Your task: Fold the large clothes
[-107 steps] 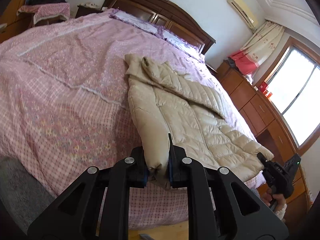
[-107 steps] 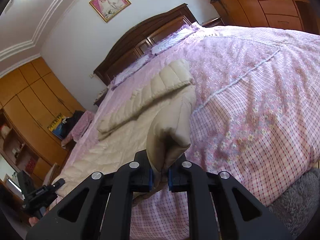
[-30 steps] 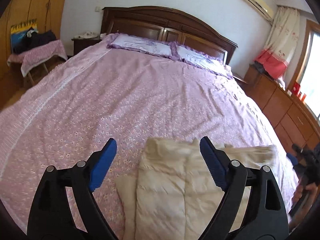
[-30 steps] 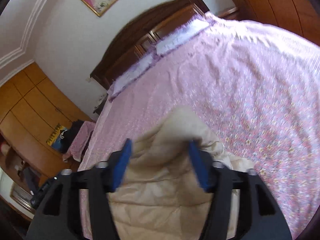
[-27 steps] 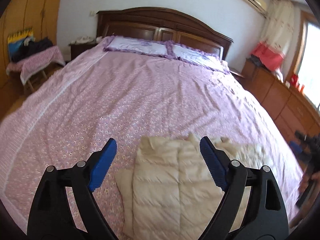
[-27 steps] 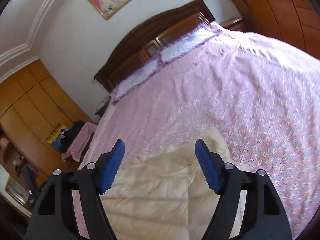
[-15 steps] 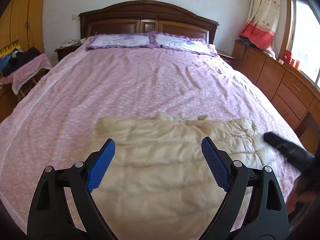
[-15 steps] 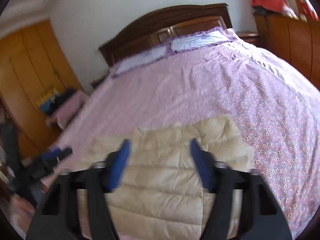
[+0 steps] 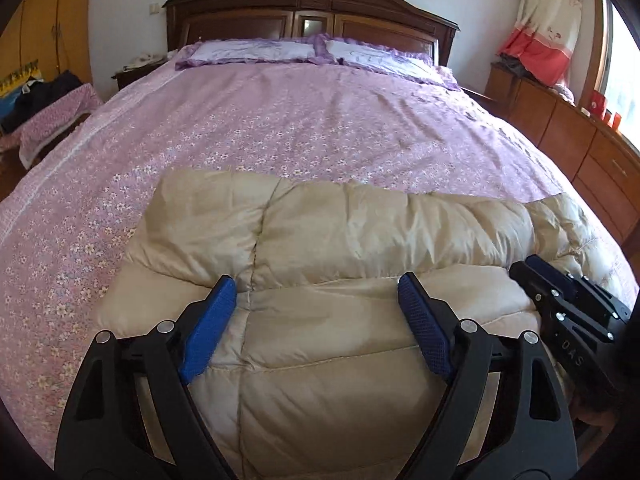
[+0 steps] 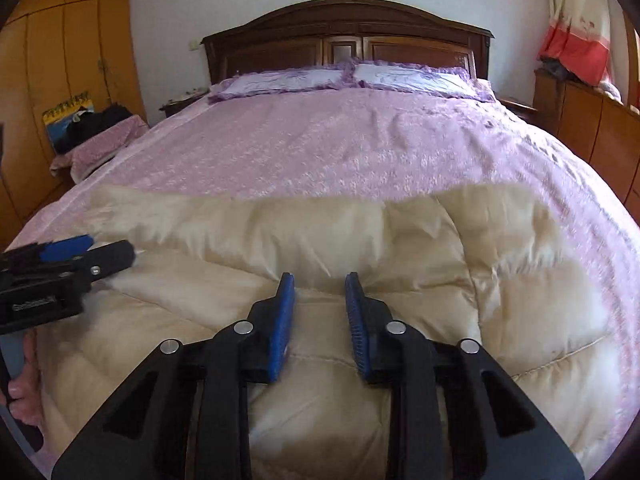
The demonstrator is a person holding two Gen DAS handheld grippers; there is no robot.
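Your beige padded jacket (image 9: 340, 320) lies folded across the foot of the bed (image 9: 320, 128), on the pink flowered bedspread, its folded upper edge running side to side just ahead of both tools. Your left gripper (image 9: 318, 308) hangs over the jacket's left half with its blue pads (image 9: 206, 326) spread wide and nothing between them. Your right gripper (image 10: 319, 312) sits over the middle of the jacket, its jaws narrower but with a clear gap, gripping nothing; whether the tips touch the fabric you cannot tell.

Each tool shows in the other's view: the right one at the jacket's right end in the left camera, the left one at the jacket's left end in the right camera, with your fingers (image 10: 22, 392) on its handle.

Beyond the jacket the bedspread runs bare up to two purple-frilled pillows (image 9: 256, 50) and the dark wooden headboard (image 9: 312, 12). To your left stand orange wardrobes (image 10: 60, 60) and a low stool (image 9: 52, 116) with dark clothes on a pink cloth. To your right a row of wooden drawers (image 9: 580, 148) runs along the bed's side, under a curtain (image 9: 548, 20). The jacket's right end reaches close to the bed's right edge.
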